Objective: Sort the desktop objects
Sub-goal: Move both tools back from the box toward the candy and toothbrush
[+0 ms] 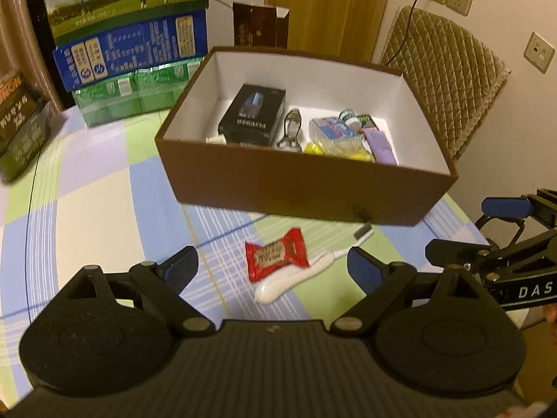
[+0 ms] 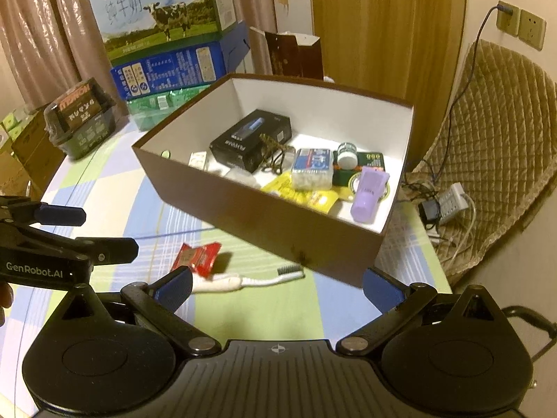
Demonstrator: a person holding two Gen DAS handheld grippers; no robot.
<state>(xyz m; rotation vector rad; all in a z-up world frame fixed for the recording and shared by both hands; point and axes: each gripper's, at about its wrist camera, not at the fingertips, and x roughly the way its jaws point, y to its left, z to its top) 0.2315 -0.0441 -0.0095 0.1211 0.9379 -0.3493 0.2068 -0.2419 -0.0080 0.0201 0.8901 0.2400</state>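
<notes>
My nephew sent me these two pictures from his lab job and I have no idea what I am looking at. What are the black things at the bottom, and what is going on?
Those black things are hand-held tongs, one in each of a person's hands, each carrying a camera that looks along its two fingers. One picture comes from the left tongs, the other from the right tongs; each also glimpses the other at its edge. Both are open and hold nothing. On the checked tablecloth lie a red candy wrapper and a white toothbrush, touching each other. Behind them stands a brown box already containing small items, among them a black carton and a purple tube.
</notes>
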